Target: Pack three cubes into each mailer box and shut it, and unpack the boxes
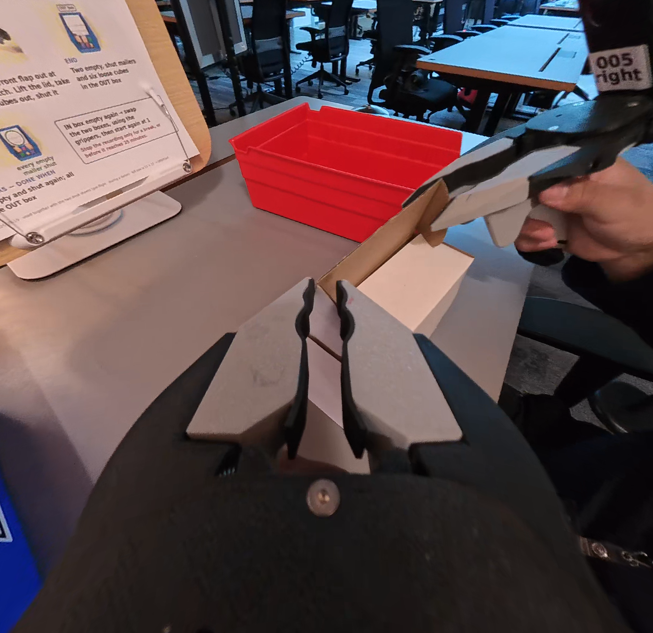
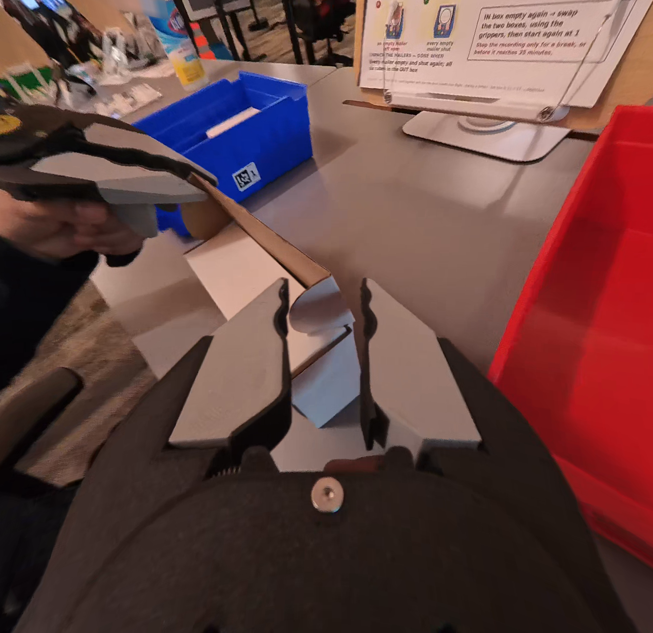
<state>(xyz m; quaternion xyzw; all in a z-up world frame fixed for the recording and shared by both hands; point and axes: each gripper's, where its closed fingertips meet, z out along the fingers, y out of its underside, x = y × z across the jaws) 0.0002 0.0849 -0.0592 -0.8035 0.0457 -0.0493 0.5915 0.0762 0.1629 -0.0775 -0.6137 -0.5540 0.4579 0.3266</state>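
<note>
From the left wrist view, the left hand-held gripper (image 1: 324, 287) was pinched onto the near corner of the white mailer box (image 1: 413, 291), at the raised front flap (image 1: 381, 241), whose brown inner face showed. The box sat on the grey desk (image 1: 141, 315), close to its near edge. At the flap's far end the right hand-held gripper (image 1: 422, 211), held by a person's hand (image 1: 597, 213), reached in from the right, its fingertips closed on the flap's upper corner. A red bin (image 1: 346, 178) stood just behind the box, and an instruction sheet on a wooden stand (image 1: 88, 121) stood to the left. From the right wrist view, the right hand-held gripper (image 2: 325, 287) looked slightly parted around a small rounded white tab at the near end of the flap (image 2: 268, 238); whether its pads actually pressed the card could not be told there. The left hand-held gripper (image 2: 201, 185) clamped the flap's far end. A blue bin (image 2: 254, 135) stood beyond with a white mailer inside, and the red bin (image 2: 583, 298) was to the right.
</note>
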